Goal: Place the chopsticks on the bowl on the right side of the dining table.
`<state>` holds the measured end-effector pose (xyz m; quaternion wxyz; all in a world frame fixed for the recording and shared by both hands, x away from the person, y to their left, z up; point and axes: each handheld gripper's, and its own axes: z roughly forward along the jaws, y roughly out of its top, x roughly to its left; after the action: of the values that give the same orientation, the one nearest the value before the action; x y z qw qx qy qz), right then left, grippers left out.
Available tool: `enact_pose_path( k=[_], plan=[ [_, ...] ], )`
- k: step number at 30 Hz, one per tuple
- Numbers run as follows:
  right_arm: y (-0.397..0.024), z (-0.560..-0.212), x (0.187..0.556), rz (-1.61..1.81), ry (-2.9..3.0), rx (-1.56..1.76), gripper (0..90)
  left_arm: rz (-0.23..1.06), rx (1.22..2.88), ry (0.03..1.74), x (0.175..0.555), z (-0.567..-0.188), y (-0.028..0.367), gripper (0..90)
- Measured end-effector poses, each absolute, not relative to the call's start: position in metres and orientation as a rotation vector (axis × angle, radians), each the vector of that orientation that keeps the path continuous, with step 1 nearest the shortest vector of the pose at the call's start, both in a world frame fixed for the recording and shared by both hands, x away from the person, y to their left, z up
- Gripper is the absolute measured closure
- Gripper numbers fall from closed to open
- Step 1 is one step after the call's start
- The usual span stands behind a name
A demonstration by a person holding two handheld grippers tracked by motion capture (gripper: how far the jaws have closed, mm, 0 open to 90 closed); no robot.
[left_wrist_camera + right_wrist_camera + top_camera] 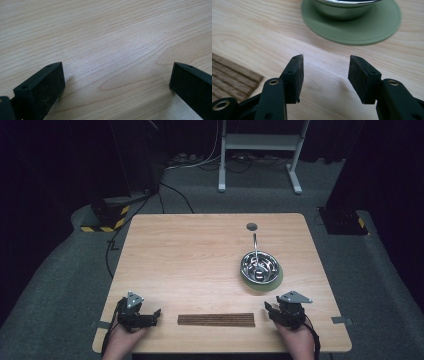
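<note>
Steel bowl with a spoon on a green mat, ahead of right gripper. Jaws half open, empty. Left gripper well left of bowl, jaws wide, empty. Start of reach, likely; next: advance right jaws to bowl rim.

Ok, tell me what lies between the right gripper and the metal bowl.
Bare wood. In the right gripper view, the right gripper faces the metal bowl on its green mat, with bare table between.
</note>
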<state>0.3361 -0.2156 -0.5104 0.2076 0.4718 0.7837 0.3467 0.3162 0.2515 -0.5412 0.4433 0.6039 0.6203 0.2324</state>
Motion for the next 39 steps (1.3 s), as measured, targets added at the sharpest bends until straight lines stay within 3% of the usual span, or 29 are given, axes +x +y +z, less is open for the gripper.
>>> enact_pose_path(
  k=[14,21,27,31,39],
  plan=[
    [-0.140,-0.488,0.350,1.050,2.327,1.120,54.5,0.577,1.498,1.537,0.316,-0.541,0.252,0.1],
    [-0.114,-0.499,0.336,1.171,2.406,1.087,55.5,0.577,1.457,1.548,0.316,-0.542,0.249,0.6],
    [-0.109,-0.504,0.330,1.147,2.442,1.046,52.0,0.577,1.459,1.547,0.316,-0.541,0.249,0.6],
    [-0.108,-0.509,0.331,1.125,2.474,1.073,59.3,0.578,1.466,1.547,0.316,-0.541,0.250,0.7],
    [-0.107,-0.512,0.332,1.088,2.500,1.054,65.3,0.577,1.465,1.545,0.316,-0.541,0.250,0.9]
  ],
)
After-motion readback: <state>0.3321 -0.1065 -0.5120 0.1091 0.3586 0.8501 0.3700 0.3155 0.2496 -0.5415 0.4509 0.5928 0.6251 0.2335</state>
